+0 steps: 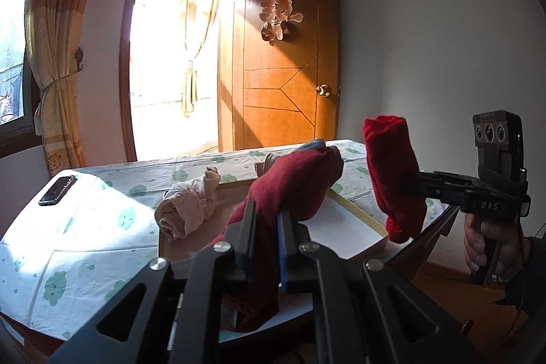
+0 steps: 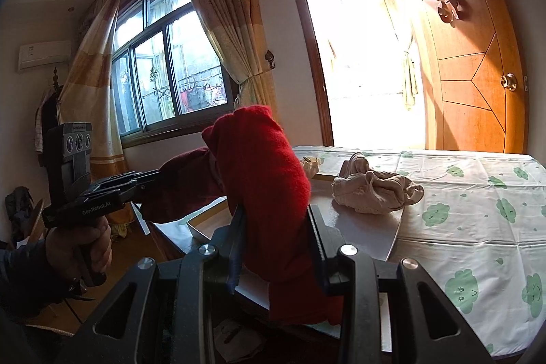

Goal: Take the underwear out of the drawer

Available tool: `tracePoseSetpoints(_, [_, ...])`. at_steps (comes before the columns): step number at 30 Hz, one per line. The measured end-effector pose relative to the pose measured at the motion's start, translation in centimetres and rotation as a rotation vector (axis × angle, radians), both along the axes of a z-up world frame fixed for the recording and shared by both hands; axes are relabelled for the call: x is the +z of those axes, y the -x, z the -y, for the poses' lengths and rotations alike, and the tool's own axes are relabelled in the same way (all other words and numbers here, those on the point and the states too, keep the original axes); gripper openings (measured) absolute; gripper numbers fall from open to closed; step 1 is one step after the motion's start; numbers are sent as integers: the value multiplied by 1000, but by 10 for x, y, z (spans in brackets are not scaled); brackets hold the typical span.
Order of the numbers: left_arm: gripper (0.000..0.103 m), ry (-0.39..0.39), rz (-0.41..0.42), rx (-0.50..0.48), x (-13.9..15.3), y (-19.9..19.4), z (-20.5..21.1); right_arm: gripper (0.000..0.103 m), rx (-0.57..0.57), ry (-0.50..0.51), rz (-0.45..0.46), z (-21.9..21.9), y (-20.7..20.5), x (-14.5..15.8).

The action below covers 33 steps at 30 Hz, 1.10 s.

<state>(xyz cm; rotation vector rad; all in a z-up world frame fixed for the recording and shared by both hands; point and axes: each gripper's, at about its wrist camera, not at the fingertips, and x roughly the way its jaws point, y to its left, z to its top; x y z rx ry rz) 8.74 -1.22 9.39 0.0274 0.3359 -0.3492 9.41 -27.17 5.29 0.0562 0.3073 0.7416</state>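
My left gripper point(image 1: 266, 214) is shut on a dark red pair of underwear point(image 1: 297, 183), held up above the shallow drawer point(image 1: 361, 214) with a yellow rim and white inside. My right gripper point(image 2: 274, 214) is shut on a bright red pair point(image 2: 266, 166), also lifted above the drawer point(image 2: 201, 222). Each view shows the other tool: the right gripper point(image 1: 418, 183) with the bright red pair point(image 1: 392, 179) hanging from it, and the left gripper point(image 2: 153, 179) with the dark red pair point(image 2: 184, 183). A beige rolled pair point(image 1: 191, 207) point(image 2: 375, 190) lies beside the drawer.
The table point(image 1: 85, 244) point(image 2: 477, 227) wears a white cloth with green clouds. A black phone point(image 1: 58, 190) lies at its far left corner. Behind stand an open wooden door point(image 1: 286, 74), a bright doorway and a curtained window point(image 2: 163, 74). A person's hand point(image 1: 484, 244) grips the right tool's handle.
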Motion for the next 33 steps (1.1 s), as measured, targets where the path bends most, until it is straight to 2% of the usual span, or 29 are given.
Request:
tracePoseSetpoints(13, [7, -68, -43, 15, -4, -46, 18, 36, -41, 46, -24, -9, -33, 4])
tracePoseSetpoints(24, [7, -86, -123, 48, -9, -95, 20, 36, -89, 104, -64, -19, -75, 9])
tracePoseSetpoints(33, [7, -63, -211, 75, -16, -131, 22, 36, -117, 163, -112, -33, -108, 2])
